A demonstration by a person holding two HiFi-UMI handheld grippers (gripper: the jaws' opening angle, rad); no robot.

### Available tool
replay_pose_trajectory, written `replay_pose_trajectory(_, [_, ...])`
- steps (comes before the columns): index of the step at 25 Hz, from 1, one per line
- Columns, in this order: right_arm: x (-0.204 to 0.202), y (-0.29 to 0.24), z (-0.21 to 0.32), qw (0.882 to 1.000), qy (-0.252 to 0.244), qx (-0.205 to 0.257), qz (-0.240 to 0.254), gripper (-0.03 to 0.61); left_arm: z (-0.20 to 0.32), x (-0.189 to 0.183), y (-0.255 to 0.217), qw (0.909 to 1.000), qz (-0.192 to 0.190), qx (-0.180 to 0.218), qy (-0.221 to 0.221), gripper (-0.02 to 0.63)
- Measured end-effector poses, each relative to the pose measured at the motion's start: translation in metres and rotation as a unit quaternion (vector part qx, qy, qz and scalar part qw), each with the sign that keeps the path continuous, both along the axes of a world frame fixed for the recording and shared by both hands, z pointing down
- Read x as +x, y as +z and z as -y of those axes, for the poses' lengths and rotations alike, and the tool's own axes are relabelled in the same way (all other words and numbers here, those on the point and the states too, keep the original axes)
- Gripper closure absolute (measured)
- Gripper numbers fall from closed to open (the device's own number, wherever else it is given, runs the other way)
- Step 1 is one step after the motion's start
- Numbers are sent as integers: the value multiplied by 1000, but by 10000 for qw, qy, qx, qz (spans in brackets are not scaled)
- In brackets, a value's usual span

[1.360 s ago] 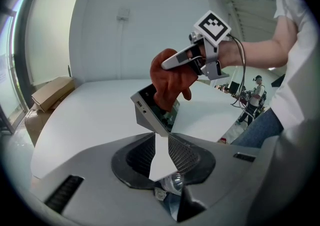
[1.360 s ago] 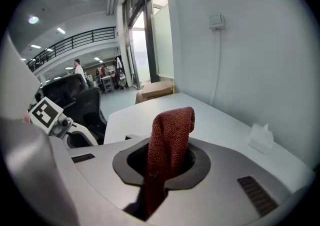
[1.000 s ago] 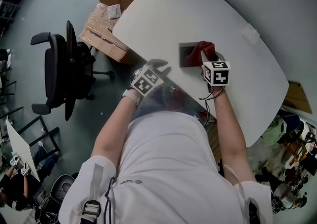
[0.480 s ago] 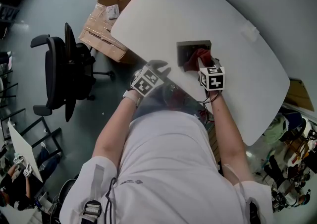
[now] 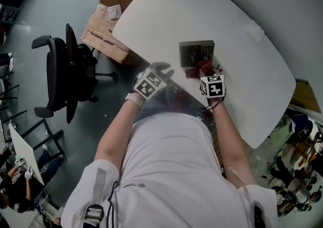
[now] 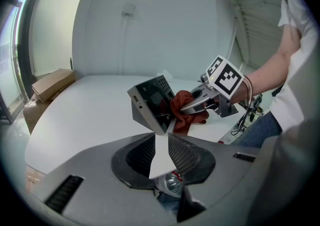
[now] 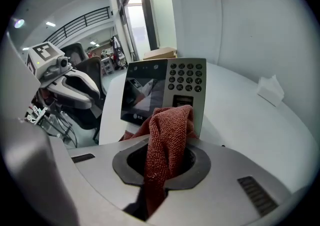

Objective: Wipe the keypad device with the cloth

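The right gripper (image 7: pixel 165 162) has its jaws clamped on a bunched red cloth (image 7: pixel 170 130), leaving a wad proud of the tips, probably so that fabric rather than plastic meets the keypad device (image 7: pixel 165 90). The wad lies against the lower front of the device, below the keys. The device stands near the table's (image 7: pixel 240 115) edge, its sloped face towards the person. The left gripper (image 6: pixel 161 137) hovers beside the table edge, its jaws narrowly parted and empty, apparently just waiting.

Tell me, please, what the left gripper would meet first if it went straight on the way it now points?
Probably the keypad device, at its lower corner beside the red cloth; depth is unclear, but nothing shows in between.
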State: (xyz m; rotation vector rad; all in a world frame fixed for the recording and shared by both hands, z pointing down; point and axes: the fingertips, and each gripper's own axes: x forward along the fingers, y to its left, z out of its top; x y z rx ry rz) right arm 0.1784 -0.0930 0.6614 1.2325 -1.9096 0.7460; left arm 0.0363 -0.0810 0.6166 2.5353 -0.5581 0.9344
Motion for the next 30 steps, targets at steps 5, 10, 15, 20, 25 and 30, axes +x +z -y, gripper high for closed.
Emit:
replay_pose_trajectory(5, [-1,-2,-5,9999,-40,-105,68,525,0,0,0,10000,-12,31,-11,549])
replay_pose_trajectory(10, [2,-41,17,9994,-24,299,165,525,-4,1,0,10000,-28,5,1,549])
replay_pose_trajectory(15, [12,-99,58,9954,19,936,187,525,-1,1,-2,10000,-59,42,-14,549])
replay_pose_trajectory(20, [17,-128,92,9919,-34,1270,35,525,0,-1,-3,10000,-74,31,-51,549])
replay_pose_trajectory(25, [12,-107,97,9944,-105,1052,-92,525,-1,-5,2,9999,-56,26,-85,549])
replay_pose_trajectory(30, [11,-87,89,9948,-54,1008,-144,525,1,-8,-1,9999,-59,10,-124,549])
